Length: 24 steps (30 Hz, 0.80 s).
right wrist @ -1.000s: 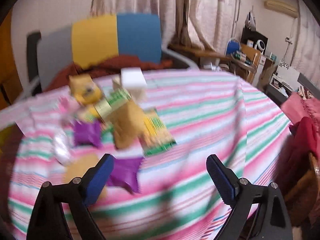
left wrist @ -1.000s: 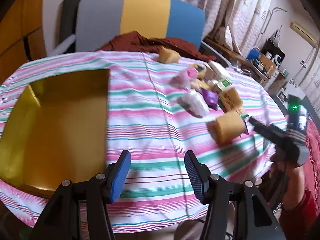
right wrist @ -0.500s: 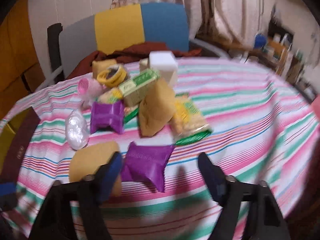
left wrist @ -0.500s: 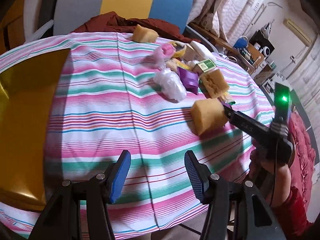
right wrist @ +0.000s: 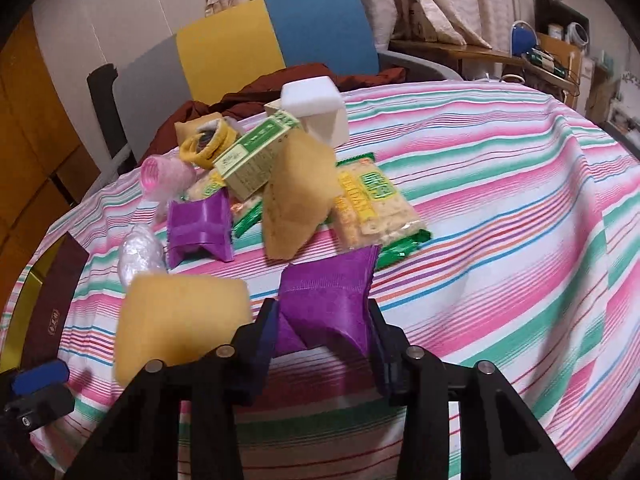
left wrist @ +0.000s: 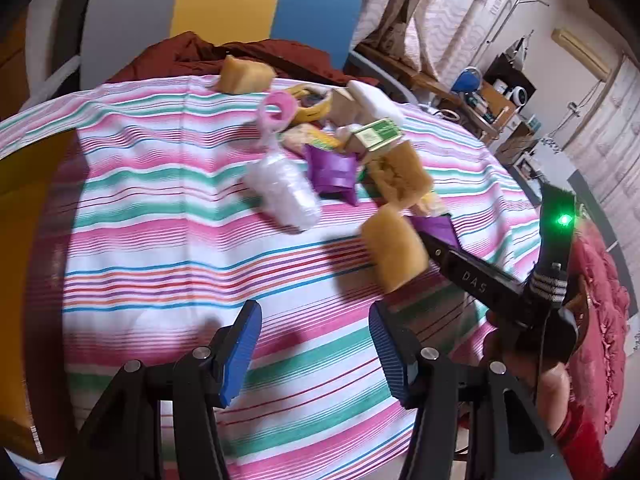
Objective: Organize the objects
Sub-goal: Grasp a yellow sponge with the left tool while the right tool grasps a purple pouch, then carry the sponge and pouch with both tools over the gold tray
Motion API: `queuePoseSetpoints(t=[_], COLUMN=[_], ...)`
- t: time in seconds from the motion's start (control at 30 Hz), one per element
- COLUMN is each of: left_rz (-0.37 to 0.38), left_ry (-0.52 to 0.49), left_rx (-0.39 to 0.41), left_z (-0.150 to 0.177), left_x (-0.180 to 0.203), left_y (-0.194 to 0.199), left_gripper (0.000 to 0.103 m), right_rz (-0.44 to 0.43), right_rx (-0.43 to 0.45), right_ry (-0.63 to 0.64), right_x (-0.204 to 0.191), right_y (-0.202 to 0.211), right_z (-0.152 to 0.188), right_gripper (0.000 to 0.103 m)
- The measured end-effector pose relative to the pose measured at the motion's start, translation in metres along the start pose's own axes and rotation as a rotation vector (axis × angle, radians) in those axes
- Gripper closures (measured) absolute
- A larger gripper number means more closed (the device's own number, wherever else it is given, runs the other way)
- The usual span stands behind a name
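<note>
The right gripper [right wrist: 324, 332] is pinching a purple pouch [right wrist: 332, 300] between its fingers; a yellow sponge [right wrist: 180, 316] lies at its 9 o'clock. The left gripper [left wrist: 314, 332] is spread over the striped worktop [left wrist: 160, 240].

"DAS" embossed on right gripper [left wrist: 434, 248] black arm; other packaging print illegible.

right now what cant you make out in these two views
- Left wrist view: the near purple pouch is mostly hidden behind the yellow sponge and the right gripper.
- Right wrist view: the pouch's lower end is hidden between the fingers.
- Left wrist view: the gold tray is cut off by the left edge.
- Left wrist view: the clear plastic bag is blurred.
</note>
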<state>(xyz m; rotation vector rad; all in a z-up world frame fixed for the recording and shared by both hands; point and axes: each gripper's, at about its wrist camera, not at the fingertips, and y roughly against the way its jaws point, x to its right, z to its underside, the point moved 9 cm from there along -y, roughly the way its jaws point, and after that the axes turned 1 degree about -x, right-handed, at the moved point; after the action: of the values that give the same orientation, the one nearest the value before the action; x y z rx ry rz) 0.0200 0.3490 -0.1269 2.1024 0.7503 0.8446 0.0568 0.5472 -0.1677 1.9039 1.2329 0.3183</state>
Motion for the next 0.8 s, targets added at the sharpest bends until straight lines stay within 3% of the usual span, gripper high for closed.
queuePoseSetpoints(t=[0.17, 0.3, 0.43, 0.6, 0.8], left_rz=[0.062, 0.037, 0.060, 0.009, 0.103], left_ry=[0.034, -0.011, -0.012, -0.025, 0.011], left_rx=[0.010, 0.012, -0.015, 0.010, 0.038], left_z=[-0.011, -0.020, -0.027, -0.036, -0.026], left_x=[0.016, 0.033, 0.050, 0.048, 0.037], left_y=[-0.010, -0.027, -0.046, -0.060, -0.067], left_gripper=[0.046, 0.046, 0.046, 0.043, 0.040], right_rz=[-0.007, 0.033, 0.046, 0.044, 0.053], right_rx=[0.067, 0.123, 0.153, 0.179, 0.183], right_ry=[-0.074, -0.075, -0.052, -0.039, -0.026], right_x=[0.021, 0.034, 0.034, 0.034, 0.034], right_y=[0.006, 0.009, 0.008, 0.008, 0.008], right_z=[0.000, 0.000, 0.001, 0.002, 0.004], right_gripper=[0.060, 0.060, 0.060, 0.060, 0.060])
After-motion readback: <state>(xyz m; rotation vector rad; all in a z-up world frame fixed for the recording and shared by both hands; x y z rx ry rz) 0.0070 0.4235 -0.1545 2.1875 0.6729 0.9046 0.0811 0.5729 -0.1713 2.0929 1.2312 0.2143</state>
